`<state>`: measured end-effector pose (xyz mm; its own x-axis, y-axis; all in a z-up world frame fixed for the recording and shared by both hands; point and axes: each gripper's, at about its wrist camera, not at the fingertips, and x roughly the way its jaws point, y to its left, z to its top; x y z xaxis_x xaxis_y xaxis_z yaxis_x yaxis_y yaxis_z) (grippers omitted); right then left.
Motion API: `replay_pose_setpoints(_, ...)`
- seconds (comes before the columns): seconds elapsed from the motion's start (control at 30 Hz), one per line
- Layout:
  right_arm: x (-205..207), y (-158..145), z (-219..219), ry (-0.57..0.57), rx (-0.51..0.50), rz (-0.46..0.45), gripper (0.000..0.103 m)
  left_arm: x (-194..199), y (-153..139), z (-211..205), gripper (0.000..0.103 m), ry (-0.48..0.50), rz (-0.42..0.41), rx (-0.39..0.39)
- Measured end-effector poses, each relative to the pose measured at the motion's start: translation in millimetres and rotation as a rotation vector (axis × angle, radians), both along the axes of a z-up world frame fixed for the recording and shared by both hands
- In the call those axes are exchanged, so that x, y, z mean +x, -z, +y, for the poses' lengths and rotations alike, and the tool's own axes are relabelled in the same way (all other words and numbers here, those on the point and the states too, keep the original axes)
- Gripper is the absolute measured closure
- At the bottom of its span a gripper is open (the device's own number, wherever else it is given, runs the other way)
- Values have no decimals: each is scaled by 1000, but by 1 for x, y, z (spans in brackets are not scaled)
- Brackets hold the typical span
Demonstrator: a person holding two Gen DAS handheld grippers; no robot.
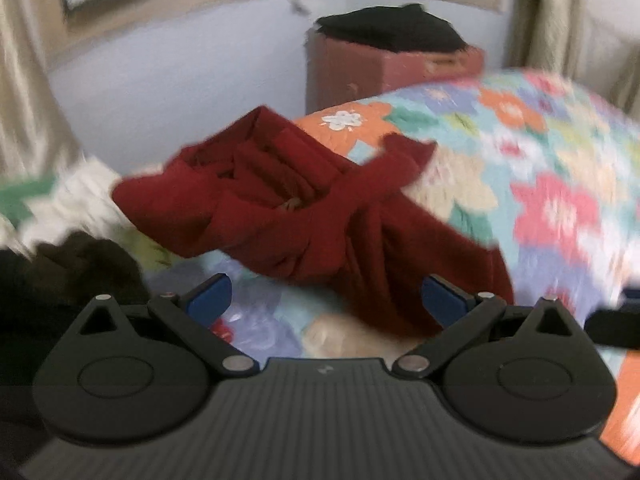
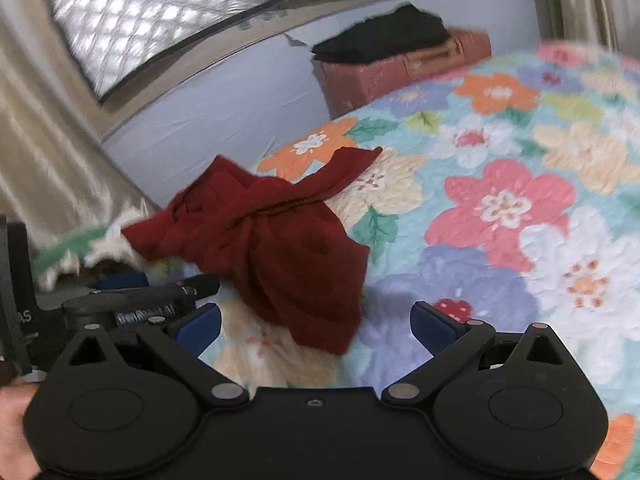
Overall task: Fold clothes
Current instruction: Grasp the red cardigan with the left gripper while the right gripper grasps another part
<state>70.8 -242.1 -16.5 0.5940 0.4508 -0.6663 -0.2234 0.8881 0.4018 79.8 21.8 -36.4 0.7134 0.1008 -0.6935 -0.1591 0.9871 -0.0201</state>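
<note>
Left wrist view: red garment (image 1: 304, 216) is lying crumpled on the floral bed (image 1: 560, 152), just ahead.
Left tongs (image 1: 326, 300): gaping apart, gripping nothing.
Right tongs (image 2: 316, 326): likewise apart, bare.
Handling: seemingly light, limp knit; pinching an outer edge looks best.

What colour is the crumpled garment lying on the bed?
Dark red crumpled cloth garment, plain with no print; sharpest in the right wrist view.
</note>
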Motion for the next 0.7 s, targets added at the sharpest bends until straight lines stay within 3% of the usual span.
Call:
replay_pose_setpoints(0.17, 50, 23, -15, 56, 225, 144, 0, 35, 4, 50, 0, -131, -38, -95)
replay_pose_setpoints(0.33, 86, 54, -10, 78, 321, 244, 0, 51, 45, 81, 0, -81, 12, -387)
replay_pose_setpoints(0.47, 113, 83, -2, 94, 388, 313, 0, 64, 71, 93, 0, -123, 5, -569)
replay_pose_setpoints(0.57, 131, 103, 7, 100, 421, 372, 0, 82, 88, 95, 0, -137, 28, -576)
replay_pose_setpoints(0.67, 145, 114, 20, 93, 454, 375, 0, 87, 91, 79, 3, -48, 29, -470)
replay_pose_setpoints(0.7, 149, 115, 24, 86, 467, 369, 0, 89, 91, 74, 8, -23, 35, -438)
